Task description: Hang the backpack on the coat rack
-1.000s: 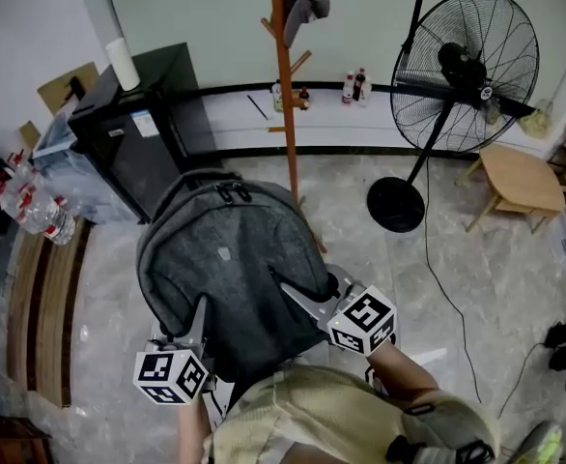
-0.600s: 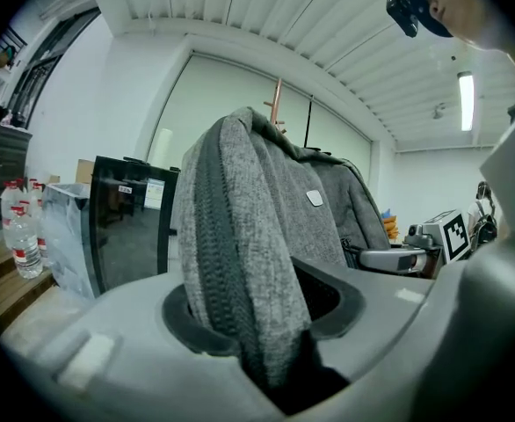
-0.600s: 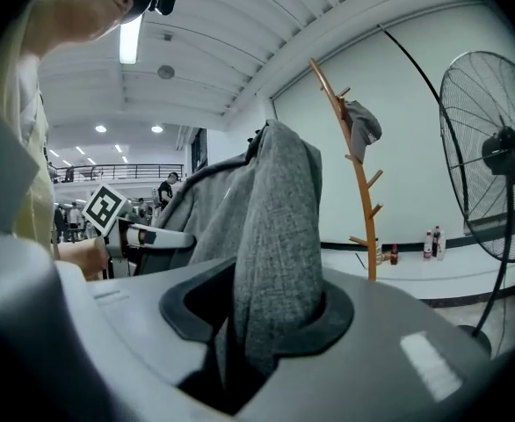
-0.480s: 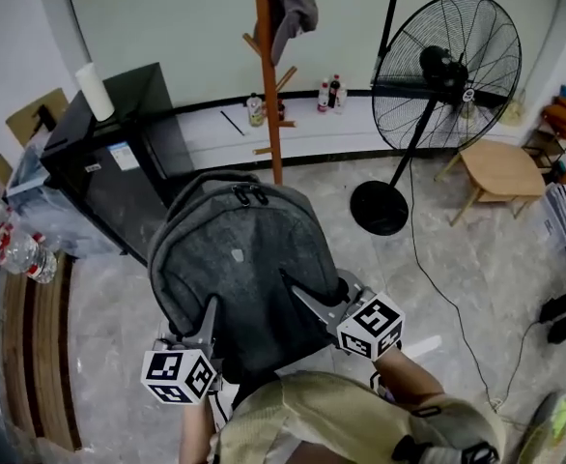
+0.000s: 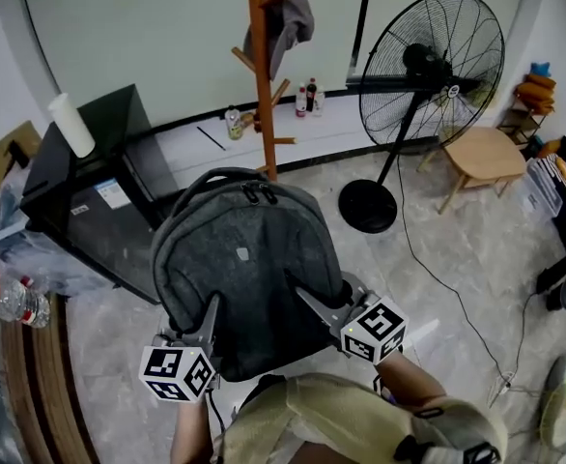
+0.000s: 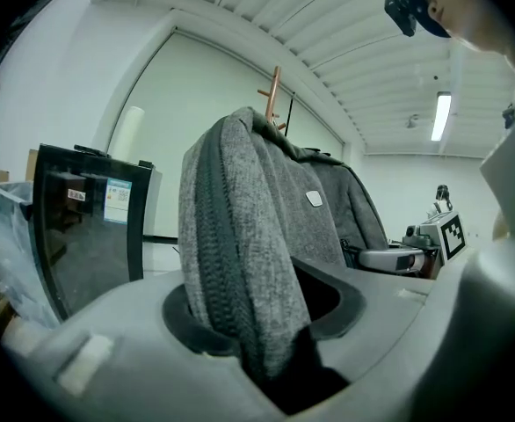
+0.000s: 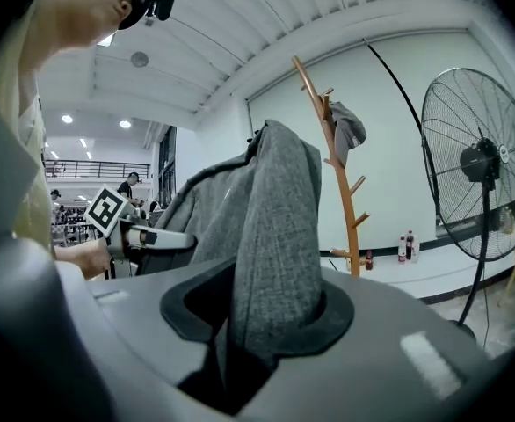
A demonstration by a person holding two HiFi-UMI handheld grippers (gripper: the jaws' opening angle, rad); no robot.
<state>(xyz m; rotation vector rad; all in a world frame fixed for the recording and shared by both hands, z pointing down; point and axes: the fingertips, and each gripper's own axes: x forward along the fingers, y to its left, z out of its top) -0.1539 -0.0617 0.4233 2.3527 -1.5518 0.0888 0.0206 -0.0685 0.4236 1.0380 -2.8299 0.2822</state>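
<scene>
Backpack (image 5: 244,278) held up between both claws, left gripper (image 5: 207,321) pinching its zippered side edge, right gripper (image 5: 310,303) pinching the opposite edge, short of the coat rack (image 5: 261,85); pickup judged done, hooking its top loop on a peg not yet done.

No legible text — the cabinet sticker (image 5: 112,193) is too small

Hand-held gripper (image 6: 259,323) clamped on zippered edge of grey backpack (image 6: 244,227), black cabinet (image 6: 82,227) at left, coat rack (image 6: 275,95) behind
</scene>
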